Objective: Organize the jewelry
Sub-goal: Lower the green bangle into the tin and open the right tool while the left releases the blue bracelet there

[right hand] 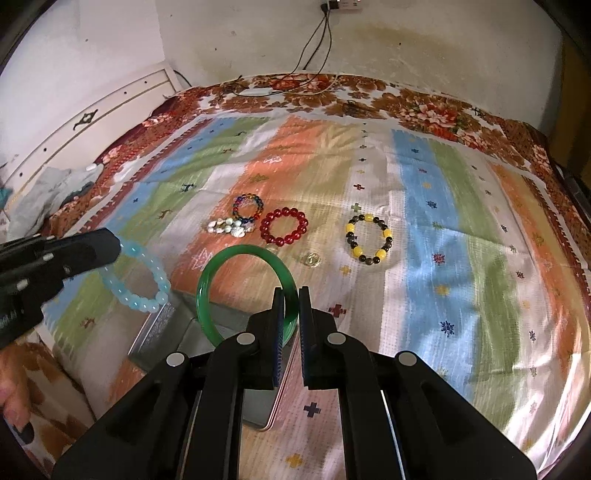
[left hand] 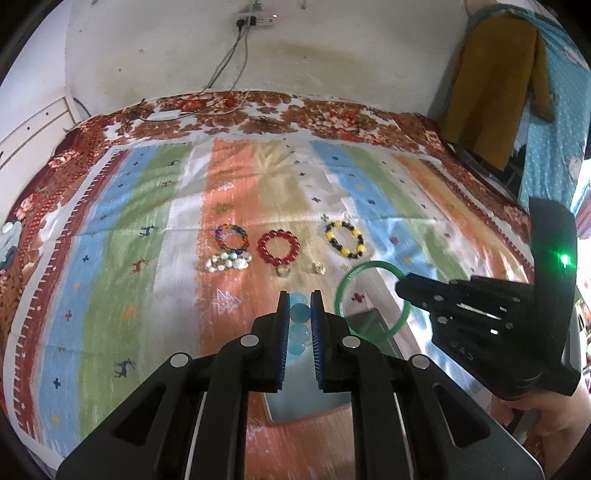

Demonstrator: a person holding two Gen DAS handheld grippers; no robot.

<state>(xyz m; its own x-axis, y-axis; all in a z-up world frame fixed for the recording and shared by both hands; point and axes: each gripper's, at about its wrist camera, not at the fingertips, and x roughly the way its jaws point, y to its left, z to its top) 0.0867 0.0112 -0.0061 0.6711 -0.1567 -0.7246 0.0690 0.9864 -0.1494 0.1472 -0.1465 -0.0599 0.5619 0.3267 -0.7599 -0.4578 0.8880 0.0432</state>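
My left gripper (left hand: 300, 300) is shut on a light blue bead bracelet (left hand: 297, 332), held above a grey metal tin (left hand: 364, 325); the bracelet also shows in the right wrist view (right hand: 142, 280). My right gripper (right hand: 291, 295) is shut on a green bangle (right hand: 221, 273), held over the same tin (right hand: 173, 339); the bangle also shows in the left wrist view (left hand: 369, 299). On the striped cloth lie a red bead bracelet (left hand: 279, 248), a multicoloured bracelet (left hand: 231, 238), a yellow-and-black bracelet (left hand: 344, 239), a pearl-like cluster (left hand: 227, 261) and two small rings (left hand: 317, 267).
The striped cloth (right hand: 443, 258) covers a bed with a floral blanket (left hand: 332, 118) beyond it. A wall with a power strip and cables (left hand: 255, 18) stands at the back. A white cabinet (right hand: 92, 114) is at the left. Clothes (left hand: 495, 81) hang at the right.
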